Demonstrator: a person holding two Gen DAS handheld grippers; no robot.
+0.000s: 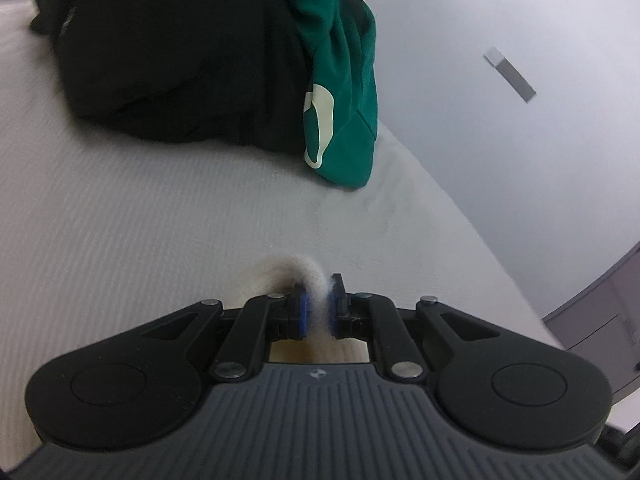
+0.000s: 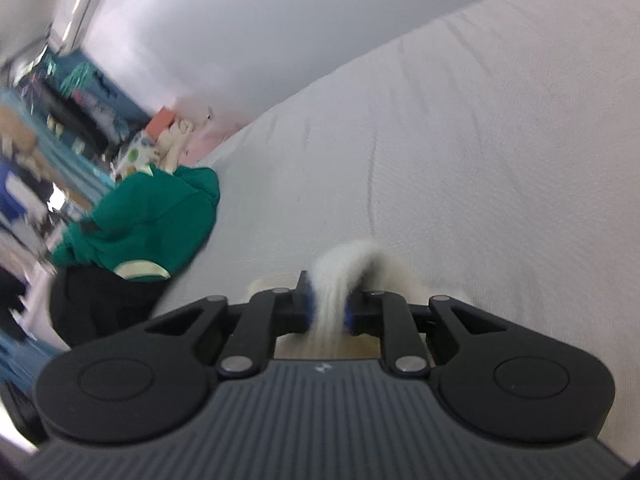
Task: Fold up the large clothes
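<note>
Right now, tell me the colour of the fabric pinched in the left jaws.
Fluffy cream-white fabric, clearest in the left wrist view.

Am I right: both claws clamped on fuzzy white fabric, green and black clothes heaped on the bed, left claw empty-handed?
Not quite. The left claw is not empty: the left wrist view shows its pads pinching the fuzzy white fabric, as the right claw does. The green garment and black garment are heaped on the bed.
</note>
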